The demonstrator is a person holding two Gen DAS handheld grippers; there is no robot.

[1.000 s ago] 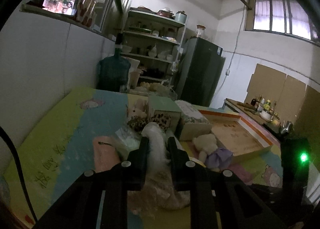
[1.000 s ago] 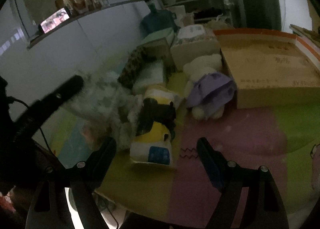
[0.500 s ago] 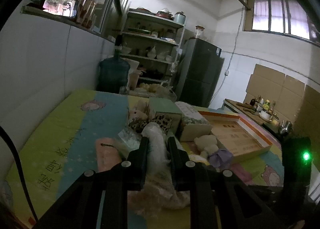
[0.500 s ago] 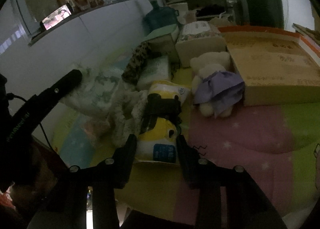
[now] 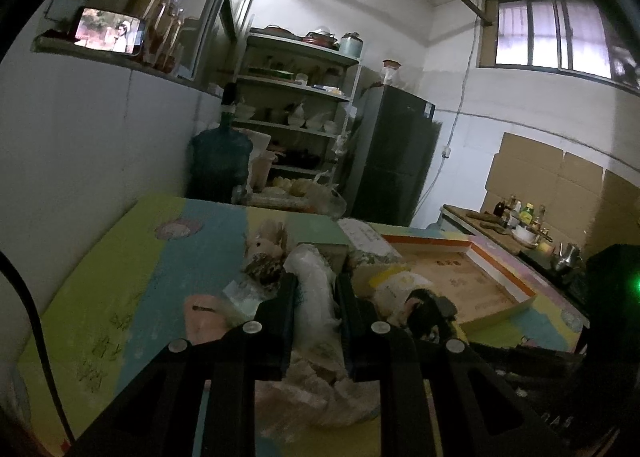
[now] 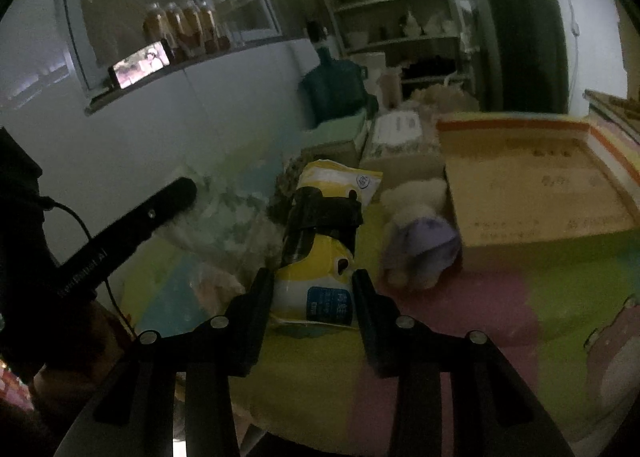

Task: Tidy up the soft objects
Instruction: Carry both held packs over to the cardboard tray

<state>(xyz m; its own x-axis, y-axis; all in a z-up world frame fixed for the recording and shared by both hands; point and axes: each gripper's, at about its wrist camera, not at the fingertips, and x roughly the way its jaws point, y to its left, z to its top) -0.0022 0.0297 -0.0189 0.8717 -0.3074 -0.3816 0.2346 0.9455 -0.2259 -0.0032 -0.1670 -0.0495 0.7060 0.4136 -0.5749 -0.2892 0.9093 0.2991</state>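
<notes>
A white fluffy soft item (image 5: 316,297) sat low in the centre of the left wrist frame, clamped between the closed fingers of the left gripper (image 5: 315,289). In the right wrist frame a yellow-and-white packet (image 6: 320,257) lay mid-frame on the colourful mat (image 6: 460,317), its lower end pinched by the right gripper (image 6: 314,289). Just right of it lay a plush toy in purple cloth (image 6: 420,233), touching the cardboard tray (image 6: 540,193) at the frame's right.

The right gripper (image 6: 313,284) was closed around the yellow packet (image 6: 320,253), and the packet was lifted up.
</notes>
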